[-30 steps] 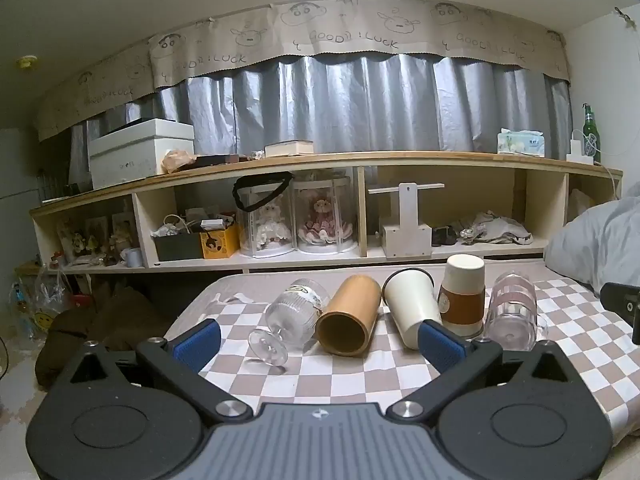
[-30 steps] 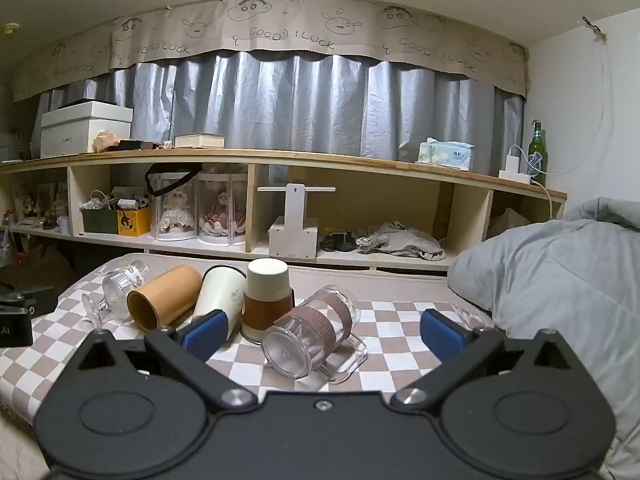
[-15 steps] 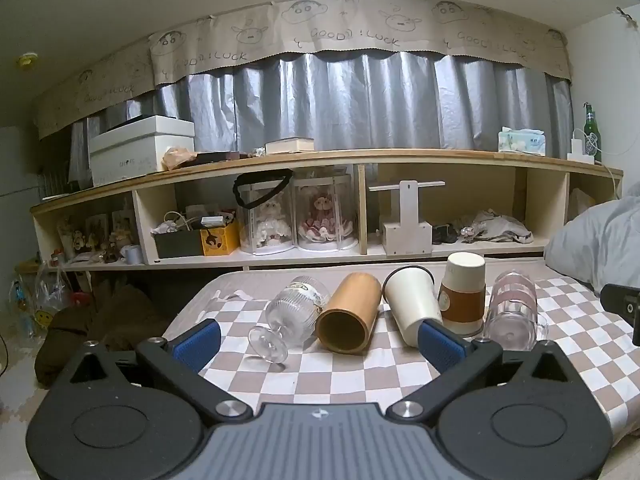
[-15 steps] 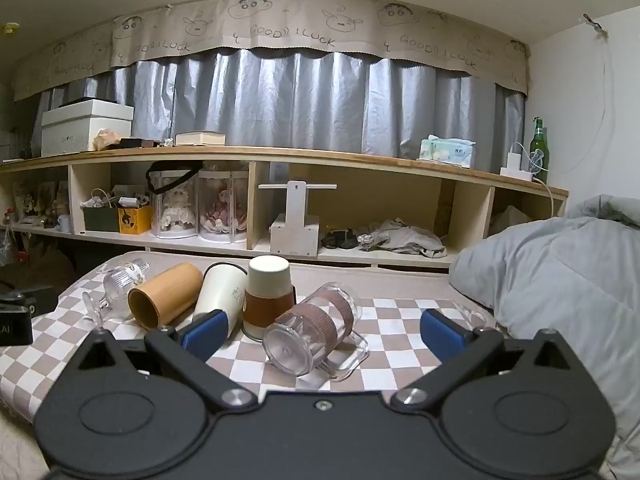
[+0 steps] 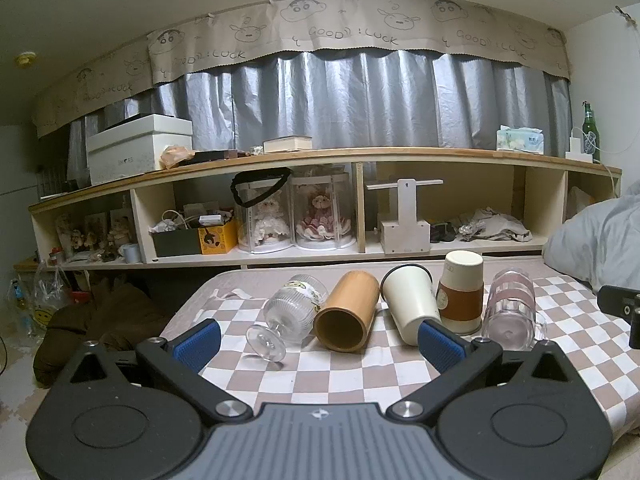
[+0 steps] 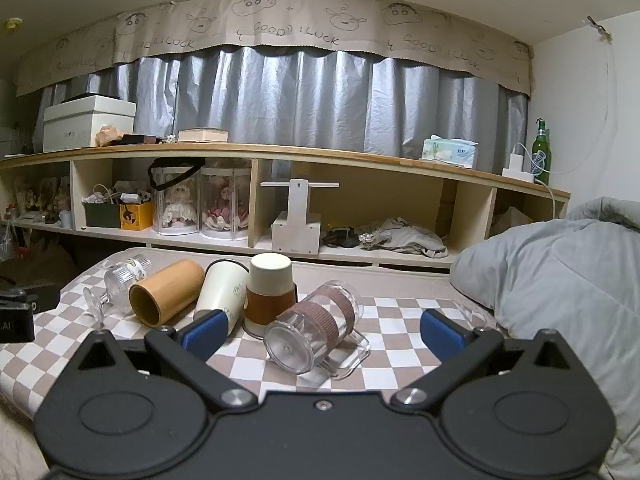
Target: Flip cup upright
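Five cups lie in a row on the checkered cloth [image 5: 360,372]. The glass mug [image 6: 316,328] lies on its side just right of the upside-down brown-banded cup [image 6: 269,294]. Left tongs [image 5: 319,338] and right tongs [image 6: 322,330] are both spread, holding nothing.

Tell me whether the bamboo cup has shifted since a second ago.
No. The bamboo cup lies on its side, unchanged against the white cup beside it.

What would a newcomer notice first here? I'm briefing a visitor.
A row of five cups on the checkered cloth: a stemmed glass, bamboo cup, white cup and clear mug lie tipped, a brown-sleeved cup stands inverted. Both open tools, left and right, hover before them.
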`<action>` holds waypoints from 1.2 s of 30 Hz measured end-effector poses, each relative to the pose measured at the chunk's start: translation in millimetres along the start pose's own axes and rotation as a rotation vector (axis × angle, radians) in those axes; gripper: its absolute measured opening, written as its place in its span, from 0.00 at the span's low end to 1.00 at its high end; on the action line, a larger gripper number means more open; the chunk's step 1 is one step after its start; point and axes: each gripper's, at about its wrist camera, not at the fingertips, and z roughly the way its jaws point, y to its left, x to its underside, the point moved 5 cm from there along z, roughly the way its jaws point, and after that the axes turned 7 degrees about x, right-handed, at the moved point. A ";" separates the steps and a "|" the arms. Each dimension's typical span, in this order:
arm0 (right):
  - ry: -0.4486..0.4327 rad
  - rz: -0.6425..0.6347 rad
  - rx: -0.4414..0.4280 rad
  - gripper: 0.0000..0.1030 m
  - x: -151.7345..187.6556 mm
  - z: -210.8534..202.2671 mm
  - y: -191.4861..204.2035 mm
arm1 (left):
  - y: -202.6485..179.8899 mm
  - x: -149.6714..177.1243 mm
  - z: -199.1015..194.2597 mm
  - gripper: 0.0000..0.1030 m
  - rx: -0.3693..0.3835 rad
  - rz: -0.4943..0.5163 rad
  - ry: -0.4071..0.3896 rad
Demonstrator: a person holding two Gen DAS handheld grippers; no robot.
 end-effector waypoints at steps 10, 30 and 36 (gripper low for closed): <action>0.002 -0.002 -0.002 1.00 -0.3 0.7 -0.5 | 1.4 1.2 3.4 1.00 0.000 -0.001 0.002; 0.007 0.000 -0.004 1.00 -0.1 0.7 -0.2 | -8.2 6.2 7.6 1.00 0.001 0.001 0.004; 0.009 -0.001 -0.004 1.00 0.1 3.2 2.0 | -7.5 5.0 7.0 1.00 0.001 0.001 0.004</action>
